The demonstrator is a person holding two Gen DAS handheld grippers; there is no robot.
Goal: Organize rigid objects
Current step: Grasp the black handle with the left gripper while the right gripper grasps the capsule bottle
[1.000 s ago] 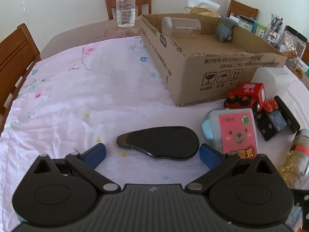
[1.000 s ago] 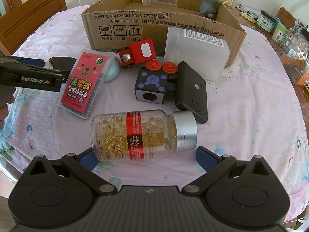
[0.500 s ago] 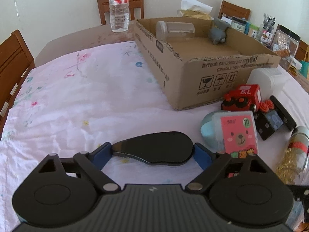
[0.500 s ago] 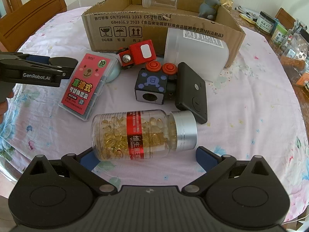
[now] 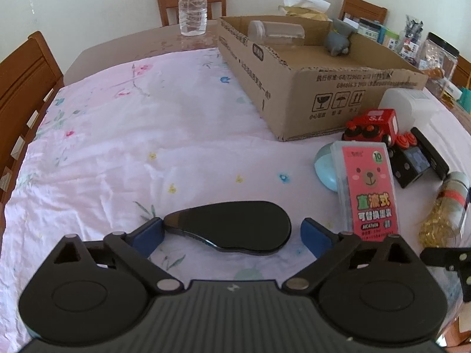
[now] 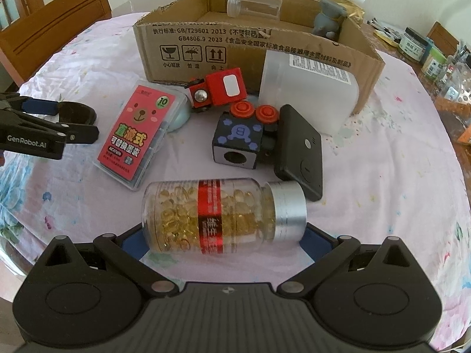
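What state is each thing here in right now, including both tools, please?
Left tool: open, jaws just opening, black oval case between them.
Right tool: straddling the capsule bottle; cannot tell whether it grips.
Capsule bottle: capped, lying on its side.
Cardboard box: top open.
Clear jar: on its side inside the box.
Water bottle: upright.

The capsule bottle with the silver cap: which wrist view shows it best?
The right wrist view. There the capsule bottle lies on its side in full, between the open fingers of the right gripper, label and cap clear. The left wrist view catches it only at the right edge, distorted.
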